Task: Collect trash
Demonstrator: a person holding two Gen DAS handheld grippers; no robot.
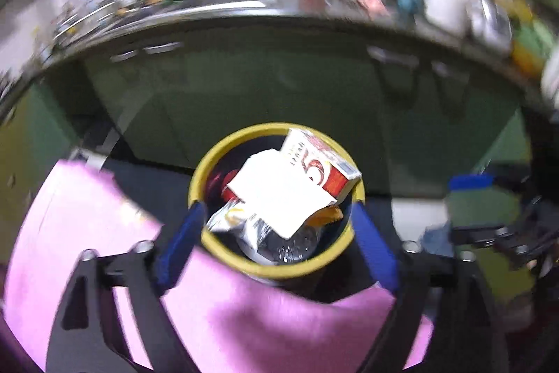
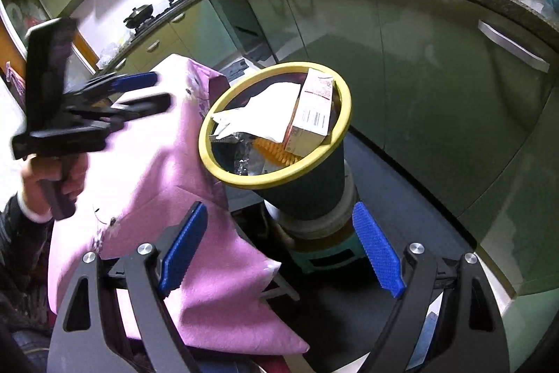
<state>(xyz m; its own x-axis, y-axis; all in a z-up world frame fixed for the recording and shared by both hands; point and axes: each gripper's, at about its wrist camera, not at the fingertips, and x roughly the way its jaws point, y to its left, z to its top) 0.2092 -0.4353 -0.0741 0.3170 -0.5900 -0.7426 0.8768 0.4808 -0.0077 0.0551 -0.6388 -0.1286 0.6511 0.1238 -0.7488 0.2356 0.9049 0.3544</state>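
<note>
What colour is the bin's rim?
Yellow, on a dark bin; rim shows best in the right wrist view.

both grippers, left gripper (image 1: 276, 243) and right gripper (image 2: 279, 250), angle downward, jaws spread wide and empty.

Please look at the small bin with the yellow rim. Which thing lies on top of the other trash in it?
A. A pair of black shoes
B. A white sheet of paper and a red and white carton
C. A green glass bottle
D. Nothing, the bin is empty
B: in the bin, a white sheet of paper and a red and white carton lie on top of the trash.
</note>
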